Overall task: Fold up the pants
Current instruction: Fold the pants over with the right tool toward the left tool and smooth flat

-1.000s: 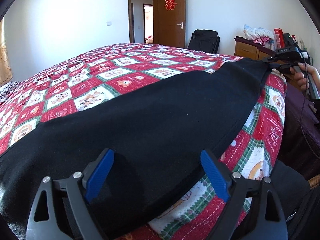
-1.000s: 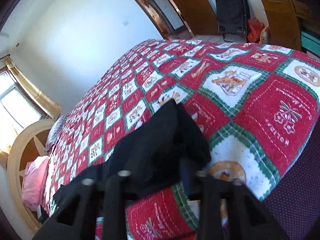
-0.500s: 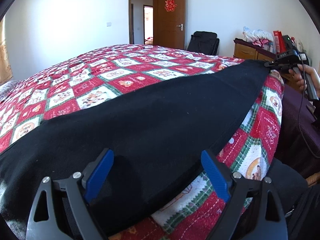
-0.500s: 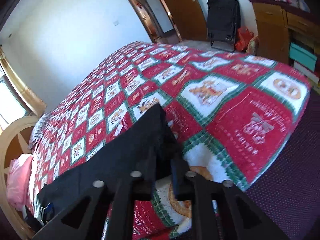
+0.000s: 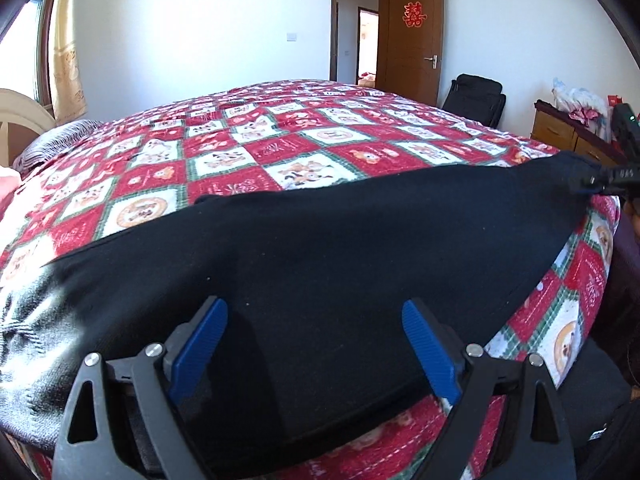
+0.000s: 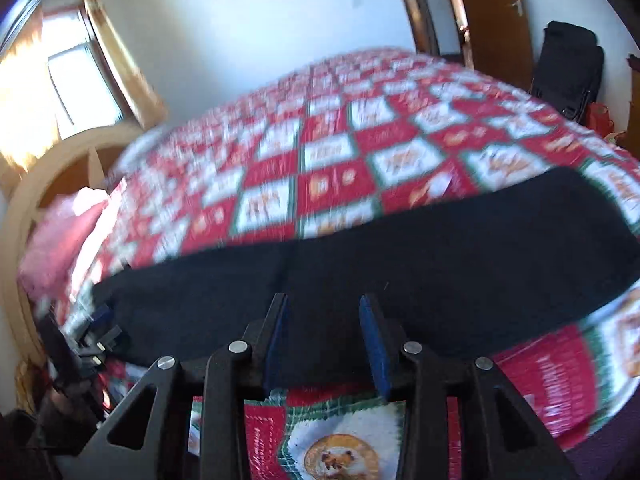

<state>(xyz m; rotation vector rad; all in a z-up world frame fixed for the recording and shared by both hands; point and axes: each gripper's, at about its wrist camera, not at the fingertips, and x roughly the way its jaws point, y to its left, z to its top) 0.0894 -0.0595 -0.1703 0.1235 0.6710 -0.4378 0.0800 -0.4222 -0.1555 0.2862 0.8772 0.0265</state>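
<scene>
Black pants lie stretched flat along the near edge of a bed with a red, white and green patterned quilt. My left gripper is open, its blue pads spread wide just over the waist end of the pants. In the right wrist view the pants run across the frame. My right gripper is open with a narrower gap, its fingertips over the near edge of the pants around their middle. The right gripper also shows in the left wrist view at the far leg end.
A wooden dresser with clutter stands to the right of the bed. A black bag sits by the open brown door. A pink pillow and the curved headboard are at the left.
My right gripper has let go of the leg end and opened, and its view has swung left along the pants. The left gripper stays open over the waist; its view turned a little left.
</scene>
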